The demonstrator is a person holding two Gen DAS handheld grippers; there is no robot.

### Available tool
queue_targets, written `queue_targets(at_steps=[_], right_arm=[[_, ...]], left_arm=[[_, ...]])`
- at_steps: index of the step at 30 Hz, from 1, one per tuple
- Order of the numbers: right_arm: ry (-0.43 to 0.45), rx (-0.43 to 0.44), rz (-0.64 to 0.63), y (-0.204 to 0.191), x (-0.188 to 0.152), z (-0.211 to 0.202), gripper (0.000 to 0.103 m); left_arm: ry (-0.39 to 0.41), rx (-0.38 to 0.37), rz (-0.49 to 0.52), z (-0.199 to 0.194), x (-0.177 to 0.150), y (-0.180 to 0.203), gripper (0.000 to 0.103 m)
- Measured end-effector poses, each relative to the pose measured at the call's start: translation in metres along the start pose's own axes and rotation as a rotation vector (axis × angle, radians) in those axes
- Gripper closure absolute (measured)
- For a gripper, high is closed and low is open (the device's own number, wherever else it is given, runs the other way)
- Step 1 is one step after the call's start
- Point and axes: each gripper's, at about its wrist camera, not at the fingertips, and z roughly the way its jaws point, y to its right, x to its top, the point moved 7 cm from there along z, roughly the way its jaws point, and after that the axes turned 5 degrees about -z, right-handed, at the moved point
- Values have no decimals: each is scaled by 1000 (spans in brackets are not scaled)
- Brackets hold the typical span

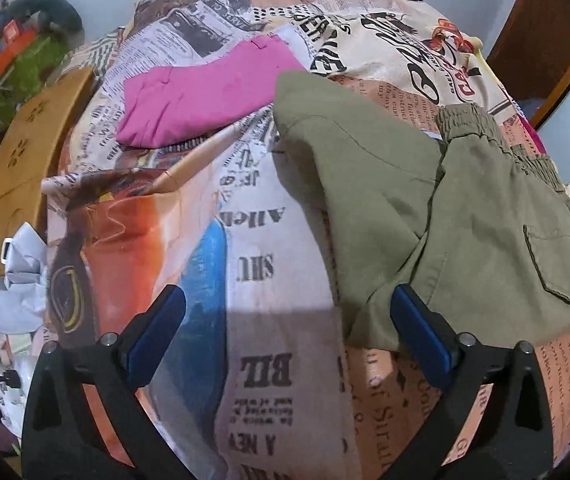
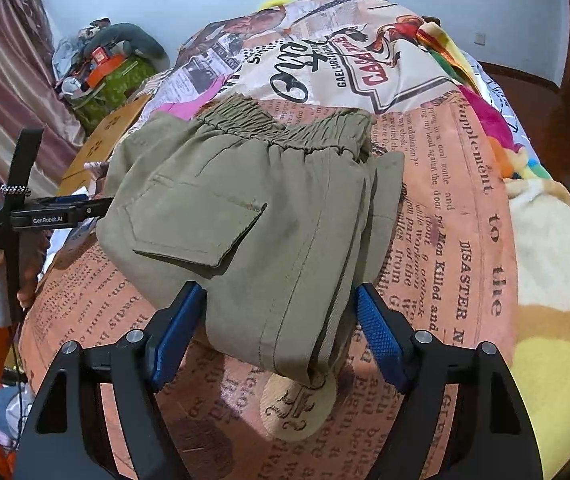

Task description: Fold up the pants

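Note:
Olive green pants (image 1: 457, 216) lie folded on the newspaper-print bedspread (image 1: 269, 264), elastic waistband at the far end, flap pocket on top. In the right wrist view the pants (image 2: 253, 216) fill the middle. My left gripper (image 1: 289, 324) is open and empty, its right finger just over the pants' near left edge. My right gripper (image 2: 281, 320) is open, its blue pads on either side of the pants' near folded end, not closed on it. The left gripper also shows in the right wrist view (image 2: 77, 206) at the pants' left edge.
A folded pink garment (image 1: 209, 96) lies farther back on the bed. A wooden stool (image 1: 25, 160) stands left of the bed, with a pile of clutter (image 1: 29, 56) behind it. A colourful blanket (image 2: 545, 240) lies to the right. A wooden headboard (image 1: 541, 40) stands at the far right.

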Motion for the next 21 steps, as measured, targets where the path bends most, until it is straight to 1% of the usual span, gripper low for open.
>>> queue_targets(at_steps=[1, 3, 4, 5, 8, 12, 13, 15, 17, 20, 21], right_arm=[[0, -1, 0, 0, 0, 0, 28], [-1, -1, 4, 0, 0, 0, 28], [-1, -1, 9, 1, 1, 0, 28], [-3, 1, 14, 1, 0, 0, 28], [-8, 4, 18, 2, 1, 0, 28], [-13, 5, 20, 2, 5, -3, 28], [-12, 5, 19, 2, 5, -4, 28], [-6, 5, 19, 2, 7, -6, 28], [-16, 4, 13, 2, 5, -3, 28], [-26, 21, 37, 4, 0, 3, 28], [-24, 24, 37, 4, 0, 3, 28]], left_arm=[[11, 21, 3, -4, 1, -1, 0], [61, 121, 9, -14, 6, -8, 2], [75, 154, 13, -17, 9, -12, 6], [82, 162, 10, -20, 12, -15, 7], [89, 102, -9, -27, 22, -17, 7], [114, 38, 4, -30, 41, -4, 7], [118, 24, 9, -26, 47, 2, 7], [98, 3, 13, -13, 56, 11, 7], [76, 20, 21, 1, 59, 14, 7], [65, 142, 60, 23, 59, 7, 9], [63, 147, 60, 27, 57, 2, 9]])
